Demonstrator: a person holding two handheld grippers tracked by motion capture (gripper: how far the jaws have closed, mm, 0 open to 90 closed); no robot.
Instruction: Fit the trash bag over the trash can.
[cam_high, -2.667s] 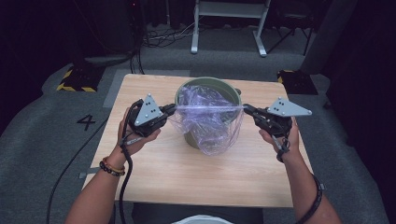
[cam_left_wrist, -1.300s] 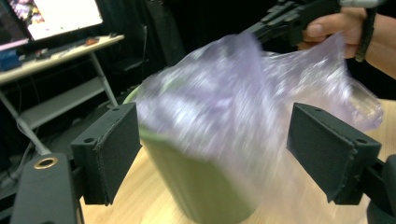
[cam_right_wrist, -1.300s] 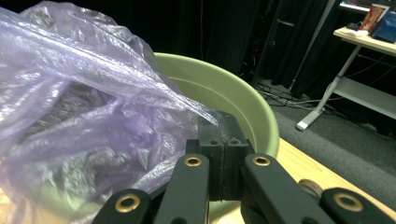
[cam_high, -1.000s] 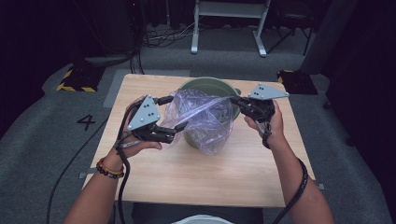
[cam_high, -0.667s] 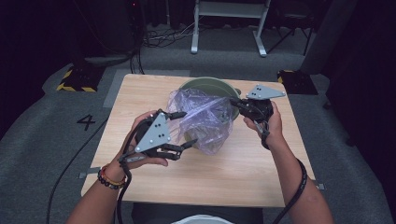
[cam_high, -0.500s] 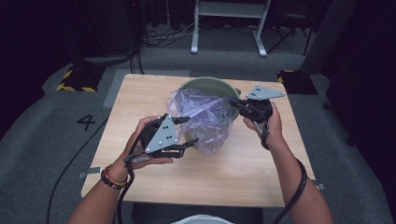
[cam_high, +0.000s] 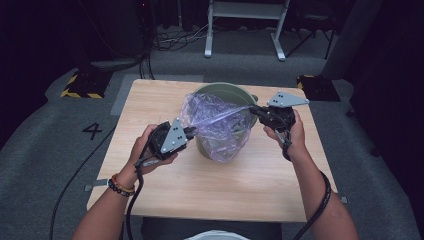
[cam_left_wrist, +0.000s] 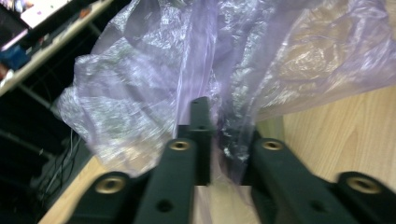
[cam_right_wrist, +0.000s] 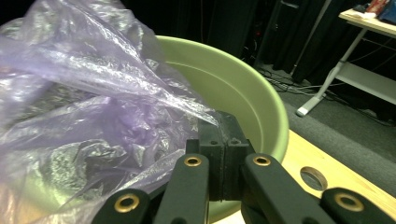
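A pale green bucket (cam_high: 225, 88) stands on the wooden table (cam_high: 240, 185), with a thin purple plastic bag (cam_high: 215, 125) draped in and over it. My left gripper (cam_high: 192, 131) is at the bag's left side, low by the bucket wall. Its jaws have just been closing, and bag film (cam_left_wrist: 140, 84) is pinched between them at the left gripper (cam_left_wrist: 210, 126). My right gripper (cam_high: 254, 110) is shut on a stretched edge of the bag at the bucket's right rim. In the right gripper view, the right gripper (cam_right_wrist: 222, 135) clamps the film (cam_right_wrist: 79, 93) in front of the bucket (cam_right_wrist: 233, 88).
A white-framed stand (cam_high: 245, 15) and cables sit on the floor behind the table. A yellow-and-black block (cam_high: 80, 85) lies at the back left, a dark block (cam_high: 315, 85) at the back right. The table has a round hole (cam_right_wrist: 313, 177) near the bucket.
My left gripper let go at the bucket's left rim, dropped lower and nearer along the bag's left side, and closed on the film there. The right gripper held still on the bag.
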